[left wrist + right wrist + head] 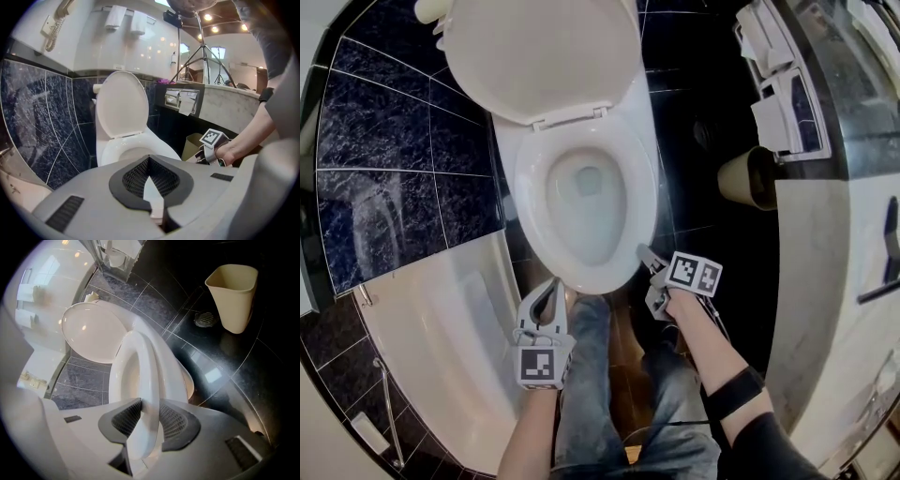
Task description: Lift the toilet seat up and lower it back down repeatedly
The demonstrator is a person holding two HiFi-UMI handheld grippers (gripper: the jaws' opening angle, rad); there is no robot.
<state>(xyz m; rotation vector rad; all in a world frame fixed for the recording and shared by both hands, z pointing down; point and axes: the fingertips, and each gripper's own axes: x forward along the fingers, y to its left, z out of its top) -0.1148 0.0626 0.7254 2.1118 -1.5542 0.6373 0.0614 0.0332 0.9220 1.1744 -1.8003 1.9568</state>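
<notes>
- Seat [528, 202] lies flat on the bowl [572, 225], with the lid [539, 56] raised behind.
- Bowl holds a little water [587, 180].
- Bin [233, 296] stands on the dark floor [262, 371] near the toilet; its contents cannot be made out.
- Right gripper [649, 257] has its fingers [176, 423] clamped on the seat's front rim, which they partly hide.
- Left gripper [551, 284] hangs just before the bowl, fingers [164, 176] closed together, empty.

The white oval plastic toilet seat [528, 187] lies flat on the bowl, with its raised lid [539, 52] behind it. The right gripper [645, 255] straddles the seat's front-right rim, and the left gripper [553, 283] sits just before the bowl. A beige plastic waste bin [745, 176] stands to the right and a white bathtub [441, 337] to the left.
</notes>
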